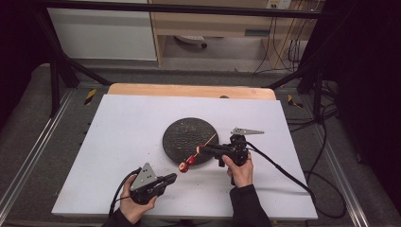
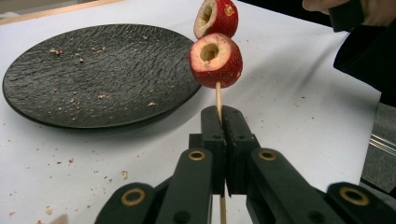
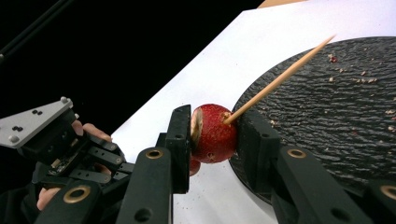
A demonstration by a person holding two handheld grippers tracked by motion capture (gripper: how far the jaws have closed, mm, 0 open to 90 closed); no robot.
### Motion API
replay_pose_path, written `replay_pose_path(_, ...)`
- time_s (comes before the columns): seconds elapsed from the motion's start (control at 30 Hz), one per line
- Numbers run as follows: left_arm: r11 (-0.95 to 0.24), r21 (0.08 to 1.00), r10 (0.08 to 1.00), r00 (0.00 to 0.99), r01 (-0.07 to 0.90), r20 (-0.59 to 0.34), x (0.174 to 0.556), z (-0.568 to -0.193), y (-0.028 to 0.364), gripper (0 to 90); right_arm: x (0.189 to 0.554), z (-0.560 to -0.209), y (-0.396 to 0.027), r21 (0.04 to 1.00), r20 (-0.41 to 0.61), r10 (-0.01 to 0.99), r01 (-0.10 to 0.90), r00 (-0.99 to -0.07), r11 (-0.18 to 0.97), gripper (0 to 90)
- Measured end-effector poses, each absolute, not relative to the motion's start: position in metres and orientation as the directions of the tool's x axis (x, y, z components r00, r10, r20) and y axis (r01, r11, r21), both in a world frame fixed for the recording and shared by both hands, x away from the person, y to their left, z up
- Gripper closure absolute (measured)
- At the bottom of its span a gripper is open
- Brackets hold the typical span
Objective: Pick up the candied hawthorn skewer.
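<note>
Item: thin wooden skewer (image 2: 218, 95) carrying two hollowed red fruit pieces, cored so the pale centre shows. Location: lower centre of the high view, above the white table (image 1: 118, 142), just off the lower right edge of the round black textured plate (image 1: 182, 139). Lower end of the skewer is clamped in the left hand-held gripper (image 2: 223, 123), jaws clenched flat on the stick, probably to keep it steady and angled upward while fruit is worked along it. Nearer fruit piece (image 2: 215, 60) sits just above those jaws; the farther fruit piece (image 3: 212, 133) is grasped between the pads of the right hand-held gripper (image 3: 215, 135), the pointed end of the stick projecting beyond it over the plate in the right gripper view. That grip likely serves to slide the piece along the skewer. Plate bears crumbs only; loose crumbs also lie scattered on the table around it.
</note>
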State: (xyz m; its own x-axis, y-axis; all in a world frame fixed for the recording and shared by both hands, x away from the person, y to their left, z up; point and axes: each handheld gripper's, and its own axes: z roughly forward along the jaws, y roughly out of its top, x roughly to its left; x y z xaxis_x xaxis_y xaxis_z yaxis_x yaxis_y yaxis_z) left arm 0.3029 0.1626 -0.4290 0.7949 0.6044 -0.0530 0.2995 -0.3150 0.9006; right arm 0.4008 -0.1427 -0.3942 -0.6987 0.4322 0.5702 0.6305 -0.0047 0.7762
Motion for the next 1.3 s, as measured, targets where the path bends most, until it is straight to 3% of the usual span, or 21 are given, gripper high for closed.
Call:
replay_pose_path(0.47,-0.321,0.906,0.597,0.802,0.276,-0.033,0.296,-0.432,0.185,88.2,0.409,-0.38,-0.156,0.778,0.583,0.447,0.625,-0.678,-0.066,68.5)
replay_pose_path(0.77,-0.317,0.901,0.619,0.784,0.298,-0.042,0.298,-0.433,0.196,88.2,0.42,-0.362,-0.173,0.802,0.548,0.524,0.587,-0.652,-0.109,70.9)
replay_pose_path(1.03,-0.294,0.903,0.648,0.76,0.313,-0.052,0.301,-0.432,0.202,88.2,0.434,-0.362,-0.17,0.807,0.517,0.565,0.586,-0.643,-0.072,71.1)
replay_pose_path(1.3,-0.256,0.902,0.703,0.707,0.348,-0.073,0.308,-0.43,0.212,88.1,0.453,-0.391,-0.138,0.771,0.499,0.613,0.637,-0.613,0.008,71.0)
